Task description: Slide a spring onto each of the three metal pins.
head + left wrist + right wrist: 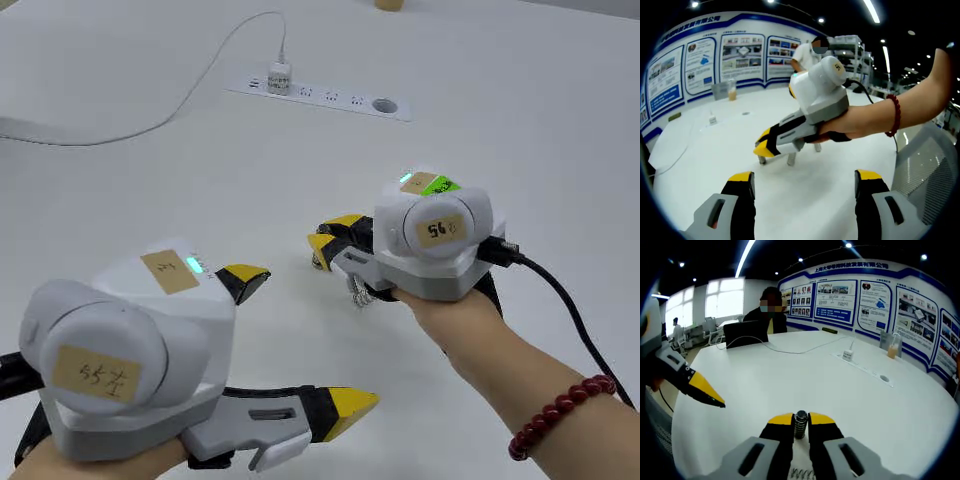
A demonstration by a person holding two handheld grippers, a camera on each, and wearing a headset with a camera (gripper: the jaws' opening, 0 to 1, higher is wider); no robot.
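Note:
My right gripper point(800, 418) is shut on a small upright coil spring point(800, 426), held between its yellow tips just above the white table. Another spring point(802, 473) lies on the table under its jaws. In the left gripper view the right gripper point(763, 148) points down-left over three short metal pins: one point(761, 160) under its tips, a second point(791, 159) beside it and a third point(817, 147) behind. In the head view small metal parts point(358, 290) show beneath the right gripper point(325, 242). My left gripper point(300, 340) point(804, 176) stands open, holding nothing, a short way from the pins.
A white power strip point(320, 97) with a plugged-in charger point(278, 75) and its cable lies at the back of the table point(150, 190). A cup of orange drink point(893, 351) stands far off. A person sits behind a laptop point(745, 332) at the far edge.

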